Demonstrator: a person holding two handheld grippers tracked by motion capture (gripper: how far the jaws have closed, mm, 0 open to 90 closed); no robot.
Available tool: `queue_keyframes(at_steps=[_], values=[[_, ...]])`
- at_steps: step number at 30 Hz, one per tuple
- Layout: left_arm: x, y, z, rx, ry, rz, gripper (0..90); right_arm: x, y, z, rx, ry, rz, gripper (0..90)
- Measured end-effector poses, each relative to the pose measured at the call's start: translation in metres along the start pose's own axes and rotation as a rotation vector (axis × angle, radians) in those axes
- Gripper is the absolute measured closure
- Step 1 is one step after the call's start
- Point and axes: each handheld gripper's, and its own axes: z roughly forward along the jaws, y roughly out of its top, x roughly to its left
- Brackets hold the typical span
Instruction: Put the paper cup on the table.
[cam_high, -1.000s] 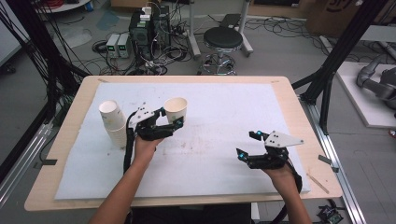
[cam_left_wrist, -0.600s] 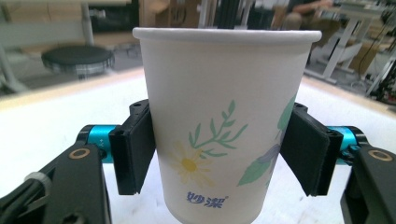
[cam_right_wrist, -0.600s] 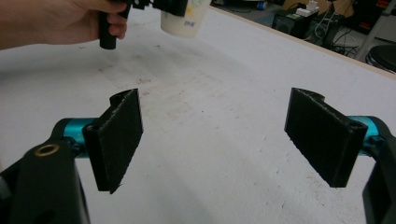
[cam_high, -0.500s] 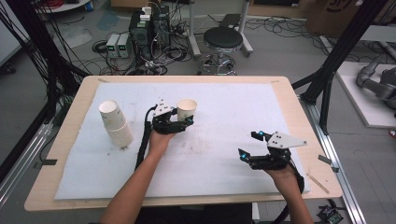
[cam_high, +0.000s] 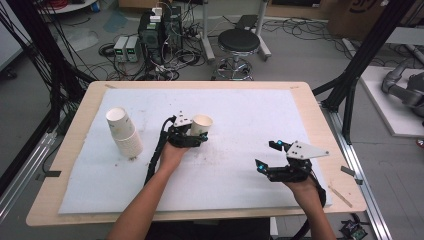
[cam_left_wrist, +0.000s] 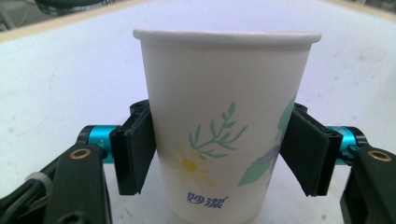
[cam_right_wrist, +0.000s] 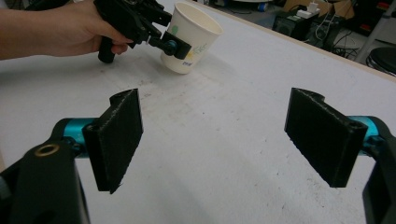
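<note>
So your left gripper (cam_high: 196, 136) has the cup (cam_high: 201, 125) clamped right between its jaws. In the left gripper view the two black pads (cam_left_wrist: 136, 154) press on the cup's (cam_left_wrist: 223, 126) sides about halfway up, one on each flank, and the cup stands upright with its open mouth on top and the flower print facing back at you. Its rim sits above the pads and its base runs off the bottom of that view, so I can't tell from there whether it touches the mat. In the right gripper view the cup (cam_right_wrist: 189, 37) looks tilted a bit, its base at or just above the mat (cam_right_wrist: 243, 140).

Your right gripper (cam_high: 272, 156) is let go, jaws spread wide with nothing in between, just bare mat ahead of them. The cup is well off from it, up ahead and to the left of its jaws, where your left hand (cam_right_wrist: 77, 29) and left gripper (cam_right_wrist: 161, 32) show in that view.

Off to the left of your left gripper there's a stack (cam_high: 125, 134) of more cups, well apart from the one you're holding, leaning a little on the mat (cam_high: 240, 107).
</note>
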Motion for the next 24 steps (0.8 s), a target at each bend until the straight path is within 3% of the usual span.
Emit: queue_keyframes(at_steps=[3, 10, 18, 20, 24], values=[[-0.002, 0.0, -0.003, 0.016, 0.006, 0.015, 31.4, 0.0, 0.0, 0.0, 0.001, 0.001, 0.001, 19.5], [-0.002, -0.009, -0.016, 0.068, 0.01, 0.011, 30.6, 0.001, -0.001, -0.001, 0.006, 0.002, 0.004, 19.5], [-0.004, -0.008, -0.021, 0.088, 0.006, -0.003, 27.0, 0.0, -0.001, -0.002, 0.007, 0.005, 0.005, 19.5], [-0.003, -0.009, -0.026, 0.061, 0.0, -0.018, 21.9, 0.0, -0.002, -0.002, 0.01, 0.003, 0.006, 19.5], [-0.002, -0.012, -0.039, 0.002, -0.019, -0.036, 21.2, 0.0, -0.003, -0.003, 0.011, 0.004, 0.008, 19.5]])
